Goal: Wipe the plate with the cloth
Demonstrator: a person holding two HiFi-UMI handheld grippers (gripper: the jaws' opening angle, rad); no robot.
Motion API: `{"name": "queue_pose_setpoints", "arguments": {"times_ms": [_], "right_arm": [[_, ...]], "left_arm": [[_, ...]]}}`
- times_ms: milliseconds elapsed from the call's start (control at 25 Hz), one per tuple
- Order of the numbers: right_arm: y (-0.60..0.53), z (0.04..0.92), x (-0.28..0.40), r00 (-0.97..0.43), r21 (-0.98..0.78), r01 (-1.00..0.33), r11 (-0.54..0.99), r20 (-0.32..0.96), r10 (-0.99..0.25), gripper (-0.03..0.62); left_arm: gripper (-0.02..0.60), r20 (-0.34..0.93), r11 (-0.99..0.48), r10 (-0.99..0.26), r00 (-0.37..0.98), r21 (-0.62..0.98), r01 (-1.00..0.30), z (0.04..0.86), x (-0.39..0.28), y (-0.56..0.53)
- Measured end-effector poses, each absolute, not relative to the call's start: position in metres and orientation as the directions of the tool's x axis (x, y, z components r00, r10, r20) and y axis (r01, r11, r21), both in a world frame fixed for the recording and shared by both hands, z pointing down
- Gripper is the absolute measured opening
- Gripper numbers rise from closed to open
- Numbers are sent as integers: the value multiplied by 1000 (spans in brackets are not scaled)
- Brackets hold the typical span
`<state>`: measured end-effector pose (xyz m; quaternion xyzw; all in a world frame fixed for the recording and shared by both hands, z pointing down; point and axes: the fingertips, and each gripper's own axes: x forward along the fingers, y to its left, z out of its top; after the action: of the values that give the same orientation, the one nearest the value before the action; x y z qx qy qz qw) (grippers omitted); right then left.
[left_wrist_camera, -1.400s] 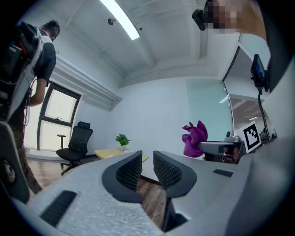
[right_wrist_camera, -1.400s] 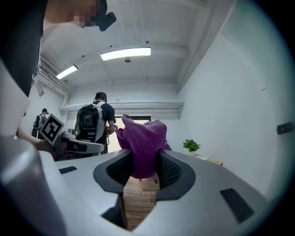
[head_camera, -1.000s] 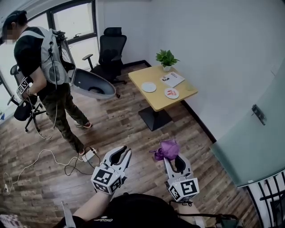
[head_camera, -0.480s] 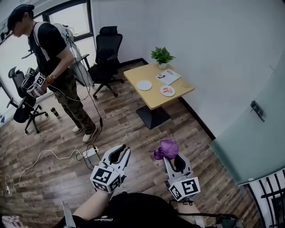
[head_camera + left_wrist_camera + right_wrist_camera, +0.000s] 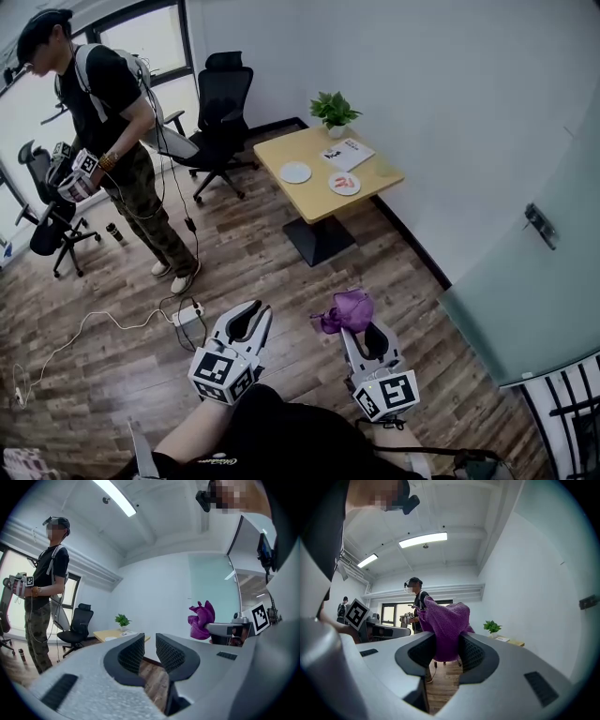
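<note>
Low in the head view, the right gripper (image 5: 360,325) had its jaws clamped on the purple cloth (image 5: 349,310), which bunched up above the pads; the right gripper view showed the fabric squeezed between both pads. Just left of it, the left gripper (image 5: 253,315) carried nothing, and its own view showed the jaws drawn close with only a slim gap and bare floor behind. Both pointed up the frame. Well apart from them, across the wooden floor (image 5: 244,272) and toward the upper middle of the frame, stood the yellow table (image 5: 315,201) with a white plate (image 5: 295,172) and, to its right, a second plate (image 5: 344,184) bearing something red. Which one was meant could not be told. Judging by this, the cloth-bearing right gripper lay slightly nearer, with the plates ahead and a little left.
</note>
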<state>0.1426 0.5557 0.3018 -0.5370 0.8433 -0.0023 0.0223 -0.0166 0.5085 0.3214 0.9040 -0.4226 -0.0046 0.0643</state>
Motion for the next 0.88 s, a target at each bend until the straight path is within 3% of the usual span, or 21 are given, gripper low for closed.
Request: {"name": "queue_pose_setpoints", "arguments": {"times_ms": [880], "right_arm": [[449, 306, 131, -431, -8, -902, 431, -18, -902, 133]], "left_arm": [[78, 32, -628, -772, 635, 122, -769, 324, -26, 401]]}}
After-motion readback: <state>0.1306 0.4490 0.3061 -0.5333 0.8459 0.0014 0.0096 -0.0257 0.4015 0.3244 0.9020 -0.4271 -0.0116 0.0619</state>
